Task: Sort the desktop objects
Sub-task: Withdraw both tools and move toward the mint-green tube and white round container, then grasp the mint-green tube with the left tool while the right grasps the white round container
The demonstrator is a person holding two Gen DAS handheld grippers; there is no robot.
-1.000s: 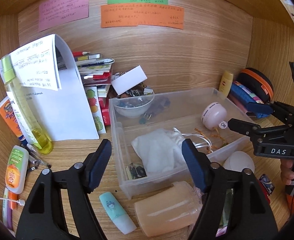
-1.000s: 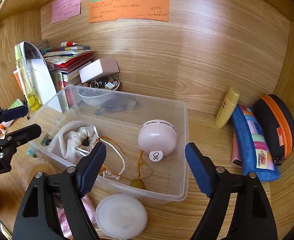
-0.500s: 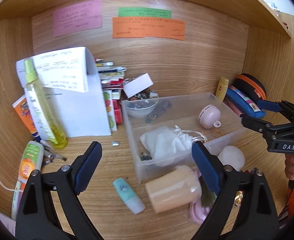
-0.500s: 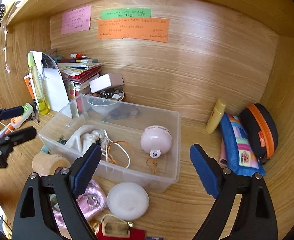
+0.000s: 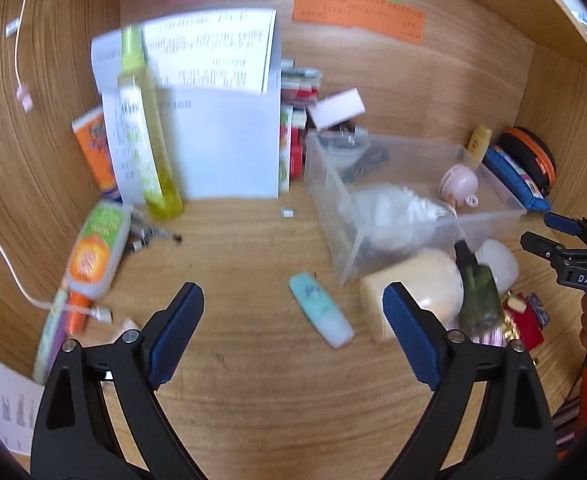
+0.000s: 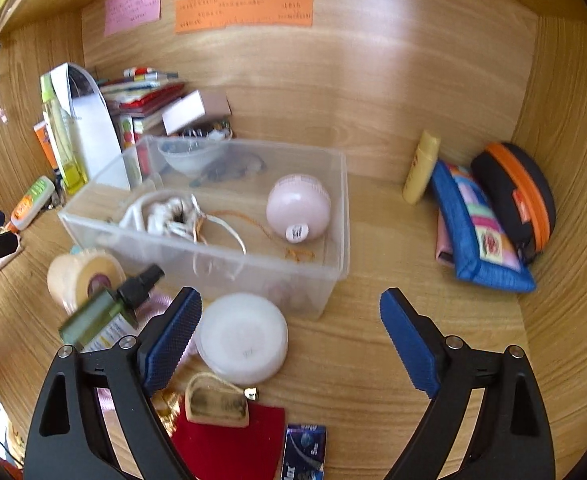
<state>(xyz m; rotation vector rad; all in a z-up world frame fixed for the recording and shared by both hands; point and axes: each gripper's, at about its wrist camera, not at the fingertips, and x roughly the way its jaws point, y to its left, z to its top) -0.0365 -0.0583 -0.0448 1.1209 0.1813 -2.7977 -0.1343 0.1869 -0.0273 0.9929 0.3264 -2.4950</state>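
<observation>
A: Wooden alcove, coloured paper notes on the back wall, a cluttered bench (image 6: 373,320) below. Why is the clear plastic bin (image 6: 343,216) in the middle?

B: It looks like the sorting target; a pink round gadget (image 6: 297,208) and a white cloth pouch (image 5: 389,212) already lie inside, and loose items ring its front.

A: And the fingers?

B: Both sets are released and empty. The left gripper (image 5: 293,316) hovers over bare wood, with the small teal tube (image 5: 319,314) lying just ahead between its fingers. The right gripper (image 6: 291,320) has the white round puck (image 6: 241,338) touching its left finger (image 6: 173,336) in view, outside the bin's front wall.
</observation>
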